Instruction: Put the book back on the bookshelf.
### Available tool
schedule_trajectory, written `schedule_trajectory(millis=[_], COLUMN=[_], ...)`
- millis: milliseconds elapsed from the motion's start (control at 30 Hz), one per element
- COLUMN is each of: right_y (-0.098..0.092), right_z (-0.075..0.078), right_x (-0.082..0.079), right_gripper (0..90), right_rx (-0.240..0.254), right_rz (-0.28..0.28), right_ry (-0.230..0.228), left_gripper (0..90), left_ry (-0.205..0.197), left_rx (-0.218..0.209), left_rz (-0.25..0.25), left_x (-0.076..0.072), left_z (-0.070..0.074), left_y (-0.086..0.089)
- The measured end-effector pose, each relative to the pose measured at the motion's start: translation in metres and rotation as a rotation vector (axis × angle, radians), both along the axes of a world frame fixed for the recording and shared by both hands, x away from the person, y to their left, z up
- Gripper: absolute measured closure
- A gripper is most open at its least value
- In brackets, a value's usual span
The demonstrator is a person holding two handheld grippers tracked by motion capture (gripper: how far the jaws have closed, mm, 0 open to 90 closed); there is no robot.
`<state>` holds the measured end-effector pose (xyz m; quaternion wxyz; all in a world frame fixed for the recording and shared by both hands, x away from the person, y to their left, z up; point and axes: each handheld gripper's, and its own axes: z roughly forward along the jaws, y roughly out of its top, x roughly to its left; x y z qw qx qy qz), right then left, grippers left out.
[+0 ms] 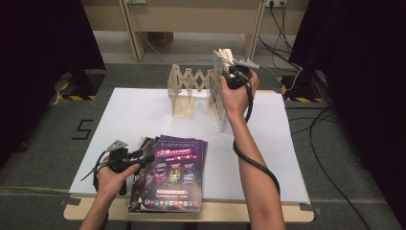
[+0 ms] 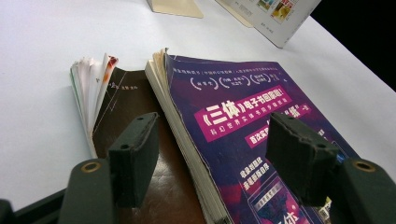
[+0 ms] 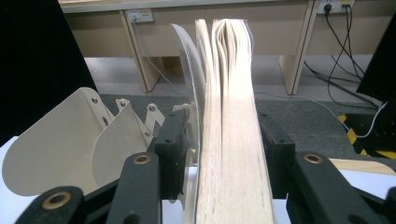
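Note:
A thick book (image 1: 218,103) stands upright on its edge on the white table top (image 1: 139,115), just right of a cream accordion rack (image 1: 184,91). My right gripper (image 1: 231,73) is at the book's top edge. In the right gripper view the book (image 3: 229,116) runs between the two jaws with a slim gap on each side, so this gripper (image 3: 224,140) is open. The rack's rounded dividers (image 3: 51,149) sit to its left. My left gripper (image 1: 143,154) hovers open over a purple magazine (image 2: 243,116) stacked on a brown book (image 2: 126,98).
The stack of magazines (image 1: 174,177) overhangs the table's near edge. Behind the table stand wooden desk legs (image 1: 136,38). Cables (image 1: 330,143) trail over the carpet on the right. Dark curtains (image 1: 43,48) hang at both sides.

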<state>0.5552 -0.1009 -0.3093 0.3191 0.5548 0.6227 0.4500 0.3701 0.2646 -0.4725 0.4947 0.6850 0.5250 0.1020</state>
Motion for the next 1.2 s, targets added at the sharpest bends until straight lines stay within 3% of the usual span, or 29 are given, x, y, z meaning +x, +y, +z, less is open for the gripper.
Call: schedule_trajectory(millis=[167,267,433,767,967,1200], right_y=[0.0,0.001,0.0,0.002,0.009,0.01], right_z=[0.0,0.001,0.003,0.002,0.004,-0.011], right_x=[0.003,0.004,0.004,-0.003,-0.004,0.0], right_gripper=[66.8,71.1,74.0,74.7,74.7,74.7], right_rx=[-0.002,-0.036,-0.033,-0.01,-0.057,-0.085], right_rz=[0.001,-0.003,0.0,0.013,-0.002,-0.012], right_ry=[0.029,0.047,0.063,-0.002,-0.082,-0.098], left_gripper=[33.6,33.6,33.6,33.7,33.7,33.7], left_ry=[0.002,0.003,0.005,0.004,0.005,0.007], left_rx=[0.002,0.005,0.005,0.004,0.005,0.007], left_rz=[0.0,0.0,-0.001,-0.002,-0.002,0.003], left_x=[0.0,0.0,0.001,0.0,0.001,0.001], left_z=[-0.001,-0.001,-0.002,-0.002,-0.002,-0.003], left_y=[0.0,0.0,-0.001,0.0,0.0,0.002])
